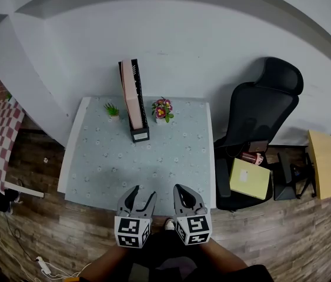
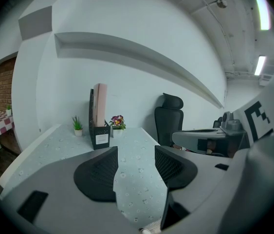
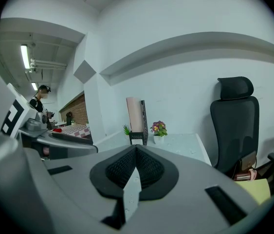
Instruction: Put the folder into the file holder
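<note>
- Standing upright in the black mesh file holder point(image 1: 141, 119), the flat pink folder point(image 1: 131, 90) sits toward the far side of the worktop point(image 1: 171, 157)
- White label point(image 1: 141, 136) on the holder's front; print too small to read
- Worktop surface pale, dotted with small flowers
- Left gripper point(image 1: 143, 192): ribbed black jaws released, nothing between
- Right gripper point(image 1: 181, 190): jaws clenched together, empty

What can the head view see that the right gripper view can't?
Only the head view: the wooden floor and a white cable lying on it. Only the right gripper view: a person standing far off at the left, and ceiling lights. Both: the table, the pink folder standing in the black holder, the flowers, the small plant and the chair.
</note>
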`<state>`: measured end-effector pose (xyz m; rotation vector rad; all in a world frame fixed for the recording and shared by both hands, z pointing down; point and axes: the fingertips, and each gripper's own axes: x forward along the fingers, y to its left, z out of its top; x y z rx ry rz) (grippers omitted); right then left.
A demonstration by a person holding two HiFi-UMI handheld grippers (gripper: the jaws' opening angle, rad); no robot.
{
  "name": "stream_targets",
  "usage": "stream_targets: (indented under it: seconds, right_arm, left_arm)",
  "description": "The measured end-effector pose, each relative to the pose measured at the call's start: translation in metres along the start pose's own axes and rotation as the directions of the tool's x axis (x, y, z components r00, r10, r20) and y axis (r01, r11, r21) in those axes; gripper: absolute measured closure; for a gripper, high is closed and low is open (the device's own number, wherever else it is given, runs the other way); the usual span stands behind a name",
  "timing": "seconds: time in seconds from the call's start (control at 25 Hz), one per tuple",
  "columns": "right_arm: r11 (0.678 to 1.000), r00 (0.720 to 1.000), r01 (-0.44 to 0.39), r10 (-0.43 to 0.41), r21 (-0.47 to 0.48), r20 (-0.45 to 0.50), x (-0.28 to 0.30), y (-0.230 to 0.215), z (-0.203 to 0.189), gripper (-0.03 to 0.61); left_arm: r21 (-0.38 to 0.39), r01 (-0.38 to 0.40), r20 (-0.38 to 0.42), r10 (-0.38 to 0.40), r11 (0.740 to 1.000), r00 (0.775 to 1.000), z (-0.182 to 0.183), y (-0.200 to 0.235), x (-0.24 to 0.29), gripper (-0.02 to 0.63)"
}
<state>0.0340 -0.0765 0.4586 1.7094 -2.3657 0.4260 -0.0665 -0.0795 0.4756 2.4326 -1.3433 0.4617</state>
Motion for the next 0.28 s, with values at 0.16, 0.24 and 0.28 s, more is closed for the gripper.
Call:
stream_targets:
  seconds: [0.16,0.24,0.28]
  right_arm:
    - [1.0,1.0,-0.007,0.007,-0.004,-0.003,-0.0009,-0.0034,-0.0006,0.565]
    - [1.0,1.0,-0.01,0.01,-0.003,-0.005,-0.0015,-0.0046,-0.0013,0.565]
    - [1.0,1.0,-0.012,0.012,-0.003,-0.006,-0.0018,-0.0051,-0.0015,0.565]
  left_arm:
    - [-0.003,-0.012,0.009,0.012,1.0,1.0,0.0025,-0.0023,-0.0001,0.368]
    - [-0.006,-0.017,0.013,0.017,1.0,1.0,0.0029,-0.0033,-0.0002,0.368]
    - [-0.008,-0.02,0.016,0.02,1.0,1.0,0.0031,-0.0038,-0.0003,0.368]
